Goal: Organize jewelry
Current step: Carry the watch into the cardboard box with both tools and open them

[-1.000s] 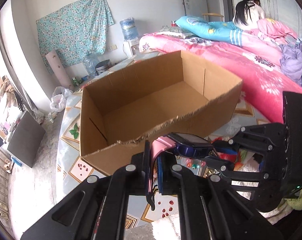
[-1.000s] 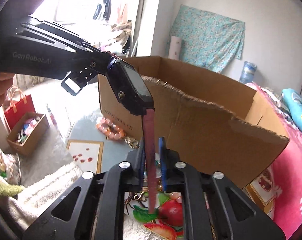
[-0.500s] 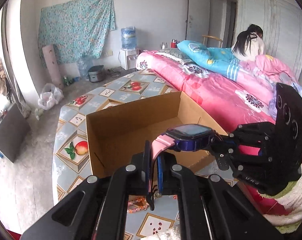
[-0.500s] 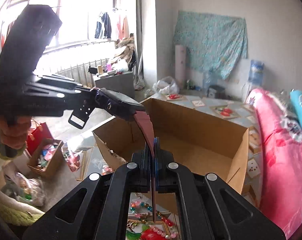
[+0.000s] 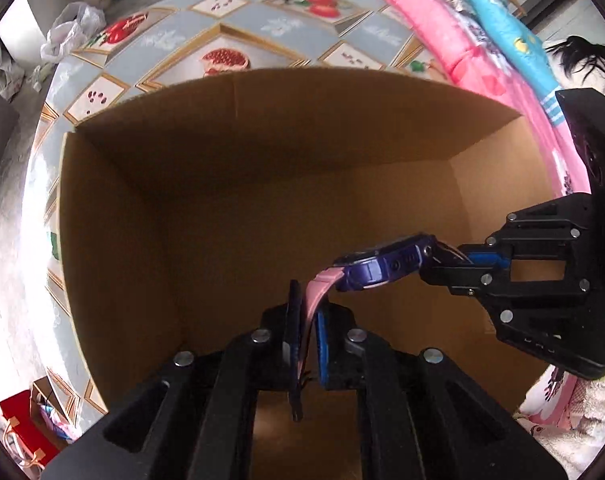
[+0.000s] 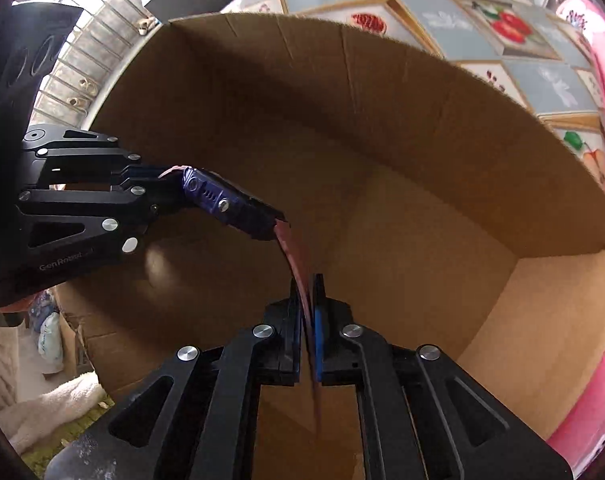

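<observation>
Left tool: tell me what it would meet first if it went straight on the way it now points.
The left tool, shut on the watch strap, points down into the open cardboard box. Straight ahead lies the box's bare inner floor, probably near its far wall; depth is unclear. The right tool sits off to the side.

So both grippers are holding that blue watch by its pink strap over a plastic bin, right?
Not quite: it is an open cardboard box, not a plastic bin, as the left wrist view shows. The rest holds: the left gripper and right gripper each pinch a pink strap end of the blue watch over it.
</observation>
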Motion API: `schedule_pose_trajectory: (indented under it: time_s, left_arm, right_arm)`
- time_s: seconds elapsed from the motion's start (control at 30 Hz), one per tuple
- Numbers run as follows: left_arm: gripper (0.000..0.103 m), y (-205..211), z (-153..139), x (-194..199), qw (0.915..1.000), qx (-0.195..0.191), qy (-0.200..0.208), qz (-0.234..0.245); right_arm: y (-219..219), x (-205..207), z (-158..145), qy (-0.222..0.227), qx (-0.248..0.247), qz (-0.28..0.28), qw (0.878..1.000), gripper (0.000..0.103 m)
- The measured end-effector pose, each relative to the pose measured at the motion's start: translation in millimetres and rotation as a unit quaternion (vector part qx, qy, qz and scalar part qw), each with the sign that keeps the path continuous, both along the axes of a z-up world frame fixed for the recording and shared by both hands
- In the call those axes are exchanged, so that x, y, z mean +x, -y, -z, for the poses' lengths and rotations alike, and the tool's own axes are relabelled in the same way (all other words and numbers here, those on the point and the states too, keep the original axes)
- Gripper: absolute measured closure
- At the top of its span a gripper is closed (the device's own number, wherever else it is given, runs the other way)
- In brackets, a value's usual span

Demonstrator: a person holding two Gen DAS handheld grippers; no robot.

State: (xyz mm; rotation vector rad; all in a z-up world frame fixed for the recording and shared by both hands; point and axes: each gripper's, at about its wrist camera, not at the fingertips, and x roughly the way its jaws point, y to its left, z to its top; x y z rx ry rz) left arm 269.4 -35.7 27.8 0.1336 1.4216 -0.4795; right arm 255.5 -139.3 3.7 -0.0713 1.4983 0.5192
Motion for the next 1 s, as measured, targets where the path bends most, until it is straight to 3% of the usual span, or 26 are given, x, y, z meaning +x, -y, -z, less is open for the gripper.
schedule_pose_trajectory:
  time_s: [0.07,0.1,0.17,0.2,0.27,0.4,0.57,0.67,0.8,1.0]
  left_arm:
    - [0.088,5,11,11,0.9995,0.032,-0.006,0.0]
    - [0.085,7,14,15,0.999,0.044,-0.007,-0.001]
    - [0.08,11,18,21,0.9985,0.054,-0.006,0.001]
    - [0.066,13,18,23,0.9982,0.06,0.001,0.003]
    - [0.052,18,15,24,0.9982,0.057,0.016,0.01]
    - [0.049,25,6,23,0.9951,0.075,0.063,0.014]
    - [0.045,21,-24,14,0.9909,0.046,0.126,0.005]
    - [0.038,18,-54,-3,0.9794,0.037,0.198,0.007]
    - [0.026,2,-101,-33,0.9588,0.019,0.283,0.012]
    - [0.014,-51,-142,-107,0.9378,-0.028,0.345,-0.024]
  right_arm:
    - [1,11,7,-0.006,-0.02,0.01,1.0,0.091]
    - [2,17,9,0.003,-0.037,0.009,0.999,0.08]
    - [5,23,9,0.019,-0.046,0.016,0.999,0.068]
    - [8,27,9,0.02,-0.044,0.022,0.999,0.068]
    - [13,29,6,0.031,-0.043,0.032,0.998,0.068]
    - [22,26,-1,0.057,-0.041,0.047,0.996,0.068]
    - [26,8,-13,0.083,-0.03,0.055,0.995,0.068]
    - [34,4,-22,0.104,-0.019,0.062,0.992,0.068]
    - [42,-27,-55,0.161,0.011,0.071,0.984,0.068]
    - [59,-98,-123,0.261,0.079,0.097,0.957,0.068]
